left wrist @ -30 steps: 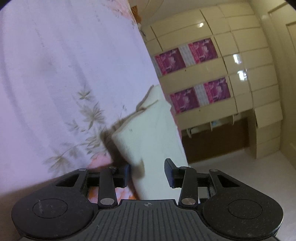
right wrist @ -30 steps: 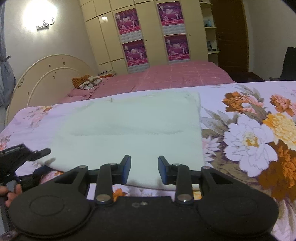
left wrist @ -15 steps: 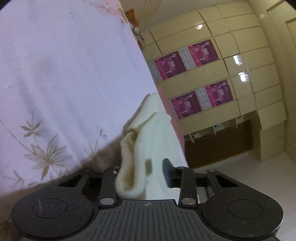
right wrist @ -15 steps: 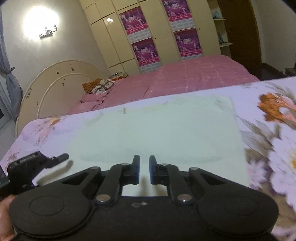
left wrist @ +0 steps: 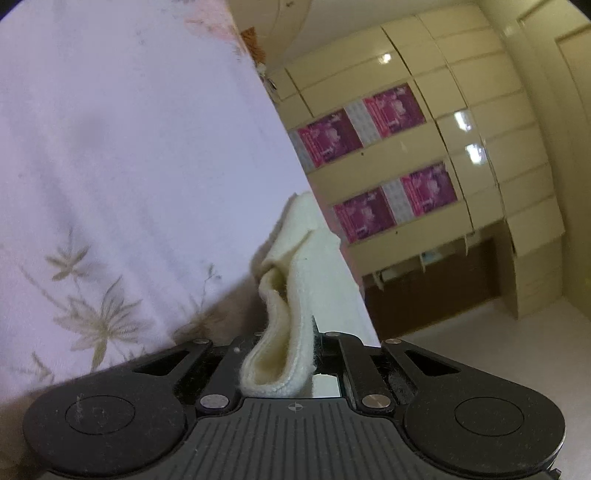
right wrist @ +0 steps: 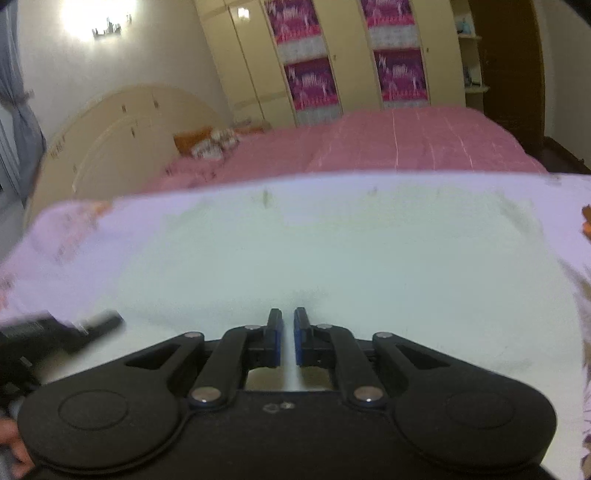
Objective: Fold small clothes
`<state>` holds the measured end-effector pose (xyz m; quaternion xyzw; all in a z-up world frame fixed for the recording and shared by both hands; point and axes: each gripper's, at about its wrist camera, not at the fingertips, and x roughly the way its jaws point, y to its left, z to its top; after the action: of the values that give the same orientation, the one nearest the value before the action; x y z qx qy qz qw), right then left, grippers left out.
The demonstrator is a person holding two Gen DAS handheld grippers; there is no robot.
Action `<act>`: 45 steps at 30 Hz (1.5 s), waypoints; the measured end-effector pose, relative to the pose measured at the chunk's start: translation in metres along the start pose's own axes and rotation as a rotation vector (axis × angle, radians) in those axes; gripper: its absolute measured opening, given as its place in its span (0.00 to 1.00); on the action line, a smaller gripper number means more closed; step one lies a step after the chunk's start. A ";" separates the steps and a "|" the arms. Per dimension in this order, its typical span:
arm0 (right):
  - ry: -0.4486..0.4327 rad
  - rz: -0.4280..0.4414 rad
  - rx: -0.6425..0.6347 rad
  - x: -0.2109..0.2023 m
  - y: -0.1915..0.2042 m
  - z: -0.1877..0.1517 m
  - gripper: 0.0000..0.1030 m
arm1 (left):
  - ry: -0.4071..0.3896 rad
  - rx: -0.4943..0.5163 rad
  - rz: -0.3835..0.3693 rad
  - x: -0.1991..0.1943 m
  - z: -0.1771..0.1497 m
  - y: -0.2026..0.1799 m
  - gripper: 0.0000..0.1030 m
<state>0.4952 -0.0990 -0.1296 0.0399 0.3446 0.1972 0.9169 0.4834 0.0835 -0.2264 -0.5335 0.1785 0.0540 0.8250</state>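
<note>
Cloth (left wrist: 291, 332), cream, folded edge bunched between left tongs (left wrist: 280, 354), which are clamped on it w/ a doubled layer poking back toward the camera. Rest of it runs fwd over the floral bedsheet (left wrist: 129, 166). Right-wrist view: cloth (right wrist: 332, 258) spreads flat ahead of right tongs (right wrist: 285, 339), whose tips sit nearly together w/ a thin gap over its near edge; grip on fabric can't be told. Pink bed (right wrist: 406, 144) beyond.

A bedroom with a cream wardrobe wall (right wrist: 347, 55) bearing magenta posters (right wrist: 310, 83), a pink-covered bed (right wrist: 406, 144) with a curved cream headboard (right wrist: 122, 136) at far left, a bright wall lamp (right wrist: 107, 26), a dark door (right wrist: 513, 66) at far right, and a pale floor (left wrist: 498, 350).
</note>
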 end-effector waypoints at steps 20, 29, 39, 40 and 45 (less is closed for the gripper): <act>-0.045 0.066 0.226 -0.022 -0.036 0.000 0.01 | 0.132 0.514 -0.055 -0.013 0.001 -0.169 0.06; -0.150 0.073 0.513 -0.095 -0.140 -0.014 0.17 | 0.355 0.729 -0.011 0.020 -0.081 -0.217 0.14; -0.188 0.140 0.650 -0.120 -0.188 -0.029 0.26 | 0.249 0.694 -0.137 -0.036 -0.025 -0.219 0.83; -0.186 0.154 0.638 -0.119 -0.186 -0.027 0.26 | 0.225 0.700 -0.083 -0.032 -0.007 -0.212 0.83; -0.138 0.219 0.570 -0.095 -0.166 -0.013 0.29 | 0.274 0.697 0.093 -0.002 0.042 -0.174 0.82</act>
<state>0.4776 -0.2896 -0.1157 0.3457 0.3165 0.1870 0.8633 0.5406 0.0471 -0.0603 -0.2143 0.3187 -0.0443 0.9222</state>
